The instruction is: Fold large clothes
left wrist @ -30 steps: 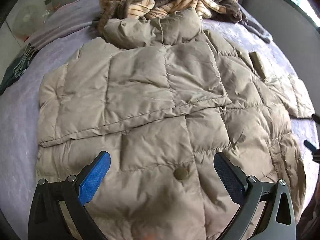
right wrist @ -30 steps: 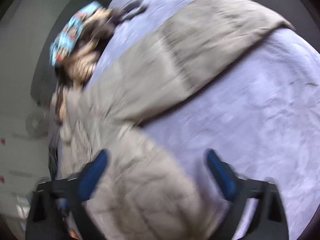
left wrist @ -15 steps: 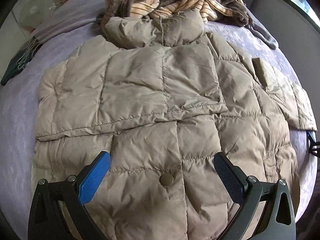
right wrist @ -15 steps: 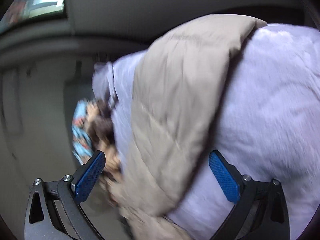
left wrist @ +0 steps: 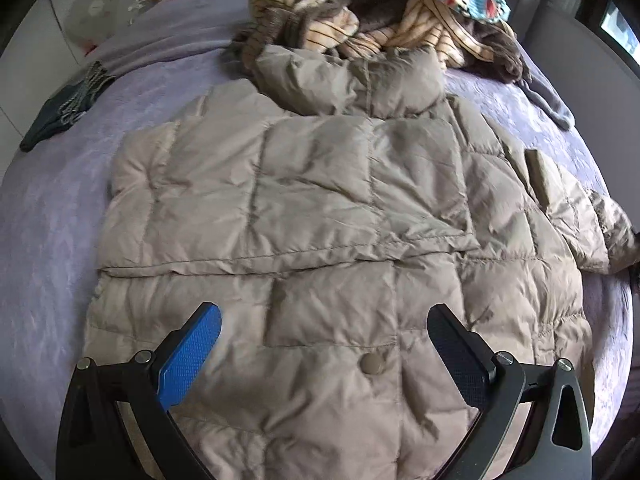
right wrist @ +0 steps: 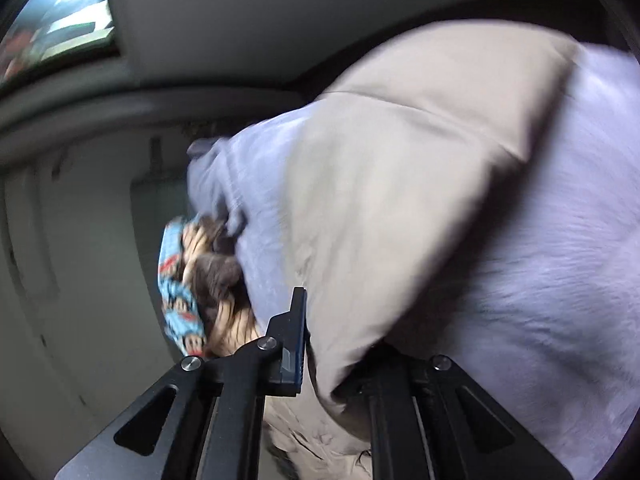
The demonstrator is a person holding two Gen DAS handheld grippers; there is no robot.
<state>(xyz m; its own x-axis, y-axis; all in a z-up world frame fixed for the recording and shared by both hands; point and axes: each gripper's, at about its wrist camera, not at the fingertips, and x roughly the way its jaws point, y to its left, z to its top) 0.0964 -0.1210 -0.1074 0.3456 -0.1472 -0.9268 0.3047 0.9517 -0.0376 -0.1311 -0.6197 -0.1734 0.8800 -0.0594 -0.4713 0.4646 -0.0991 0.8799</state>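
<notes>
Puffer jacket [left wrist: 320, 220] lies flat mid-bed [left wrist: 48, 240], front up, one sleeve already folded across the chest to narrow it. Left tongs [left wrist: 324, 336] hover wide over the hem, holding nothing. Right tongs [right wrist: 320, 344] have just been closing, now clamped on the other sleeve [right wrist: 400, 200] near the bed's far-side edge, presumably to fold it inward.

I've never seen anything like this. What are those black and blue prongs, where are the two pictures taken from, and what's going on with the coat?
No robot here: a person holds a claw in each hand, each with a camera looking along its prongs. The left claw hangs open above a tan coat spread on a purple bed, with a clothes pile behind. The right claw has just been closing and now pinches the coat's sleeve, seen blurred in its own picture. It looks like the start of a fold.
</notes>
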